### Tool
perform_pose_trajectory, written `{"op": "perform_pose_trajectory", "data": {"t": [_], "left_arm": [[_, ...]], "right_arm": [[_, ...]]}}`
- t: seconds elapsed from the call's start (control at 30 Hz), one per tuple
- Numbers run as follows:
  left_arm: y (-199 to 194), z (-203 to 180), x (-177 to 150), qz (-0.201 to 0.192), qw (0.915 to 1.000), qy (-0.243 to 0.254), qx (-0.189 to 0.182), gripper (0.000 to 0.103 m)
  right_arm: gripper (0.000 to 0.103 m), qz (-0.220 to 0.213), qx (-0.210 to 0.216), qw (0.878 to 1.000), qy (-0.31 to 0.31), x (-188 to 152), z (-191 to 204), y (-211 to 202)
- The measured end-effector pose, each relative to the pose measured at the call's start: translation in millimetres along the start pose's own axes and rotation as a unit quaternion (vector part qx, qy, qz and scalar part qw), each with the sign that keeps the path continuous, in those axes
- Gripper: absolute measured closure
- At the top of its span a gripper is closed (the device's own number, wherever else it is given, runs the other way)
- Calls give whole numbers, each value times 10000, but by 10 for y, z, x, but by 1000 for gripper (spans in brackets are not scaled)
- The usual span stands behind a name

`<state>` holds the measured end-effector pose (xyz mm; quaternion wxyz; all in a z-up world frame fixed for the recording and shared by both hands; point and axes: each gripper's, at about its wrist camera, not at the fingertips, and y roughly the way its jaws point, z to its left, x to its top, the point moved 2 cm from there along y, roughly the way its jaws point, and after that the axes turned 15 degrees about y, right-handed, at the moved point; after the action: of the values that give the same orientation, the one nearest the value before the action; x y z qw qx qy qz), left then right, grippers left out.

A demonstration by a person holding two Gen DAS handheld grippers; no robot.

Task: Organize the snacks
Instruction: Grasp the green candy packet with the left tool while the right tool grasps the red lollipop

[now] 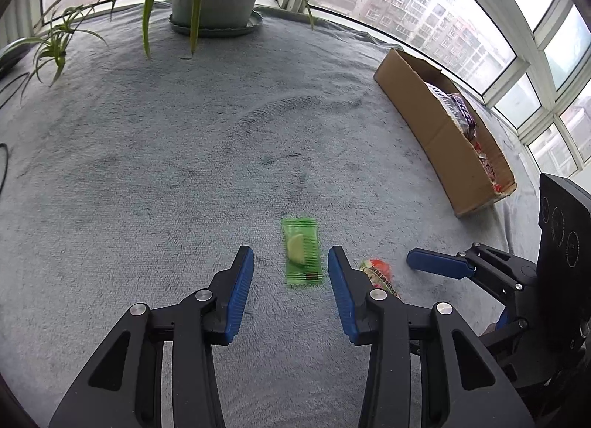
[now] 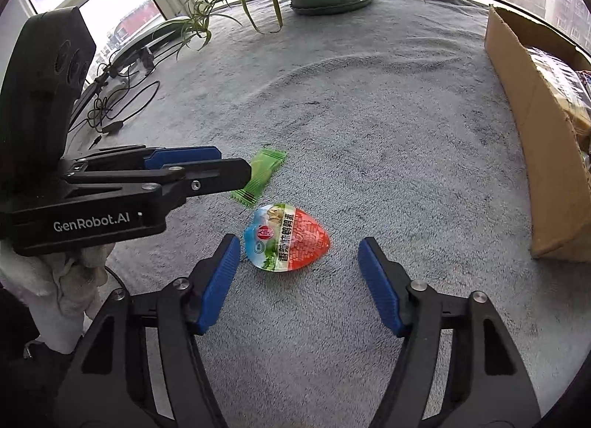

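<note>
The left tool (image 1: 291, 262) gapes wide, a green snack packet (image 1: 301, 252) flat between its fingers. The right tool (image 2: 295, 254) gapes wide around a red egg-shaped snack pack (image 2: 286, 238). Farther right stands a cardboard box (image 2: 535, 125) with snacks.

"GenRobot.AI" stands on the left gripper (image 2: 207, 160) body — the egg-shaped snack pouch (image 2: 286, 238) bears Chinese print.

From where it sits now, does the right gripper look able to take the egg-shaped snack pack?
Probably yes. The right gripper is open, and the egg-shaped snack pack lies flat on the grey blanket just ahead, nearer its left finger. Nothing covers it; the green sachet lies just beyond it.
</note>
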<state>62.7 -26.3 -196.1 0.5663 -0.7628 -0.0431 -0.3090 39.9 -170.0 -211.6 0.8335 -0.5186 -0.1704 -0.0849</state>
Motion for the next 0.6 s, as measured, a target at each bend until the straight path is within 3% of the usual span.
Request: {"op": "perform_pose_trajectory", "data": {"t": [0.03,0.33,0.47,0.6], "left_arm": [[19,-11,15,17,10000,36,-2,63],[184,-157,68,241,9985,449,188,63],[216,-182,77,284,9970,595,408,74],[221,-162,76,270,9955,683,598,84]], "right_arm": [[46,10,12,10000,1,1,5,5],[46,-9,-172,9995,-250,-10,121,94],[47,-59,-298,9987,-401,-17,160,121],[55,-105,-396,9984,-400,-5,139,130]]}}
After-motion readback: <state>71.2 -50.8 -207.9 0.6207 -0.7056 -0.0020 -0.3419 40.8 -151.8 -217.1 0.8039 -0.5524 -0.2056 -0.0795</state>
